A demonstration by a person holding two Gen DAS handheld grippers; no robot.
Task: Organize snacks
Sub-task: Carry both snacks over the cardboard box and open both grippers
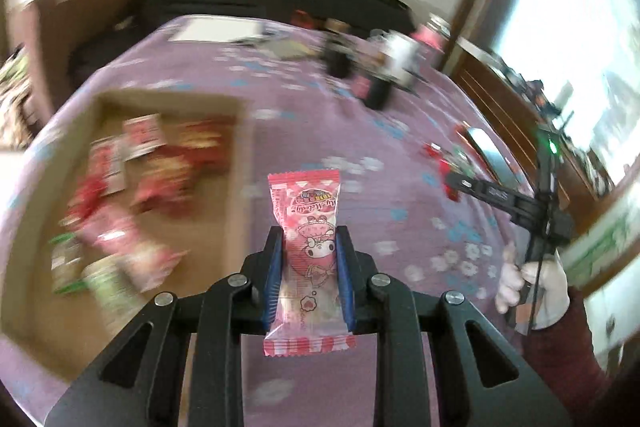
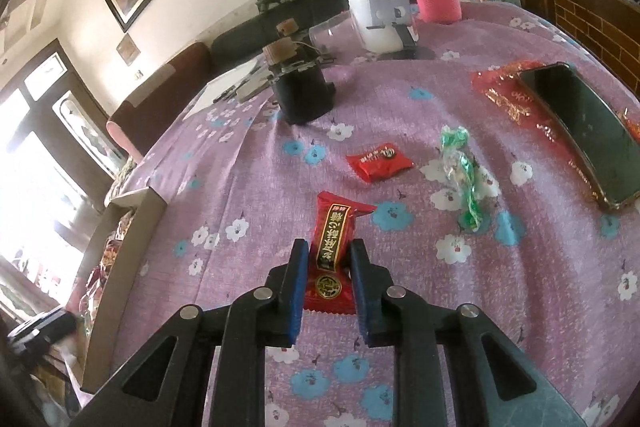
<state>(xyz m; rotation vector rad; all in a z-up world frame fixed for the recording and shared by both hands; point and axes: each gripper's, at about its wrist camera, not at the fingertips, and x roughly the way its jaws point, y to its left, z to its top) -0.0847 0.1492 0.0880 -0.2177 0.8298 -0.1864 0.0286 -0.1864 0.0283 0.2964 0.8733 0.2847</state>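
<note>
The left gripper (image 1: pixel 308 251) clenched a pink candy packet (image 1: pixel 305 227) above the purple cloth (image 1: pixel 360 131), beside the cardboard box (image 1: pixel 244 147); the right gripper (image 2: pixel 330 259) clasped a red snack packet (image 2: pixel 334 247) lying on that cloth

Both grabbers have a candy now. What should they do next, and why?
Probably carry the pink candy over the cardboard box and let go. The left gripper is shut on it, and other snacks already lie in that box. The right gripper holds the red candy, which could follow.
</note>
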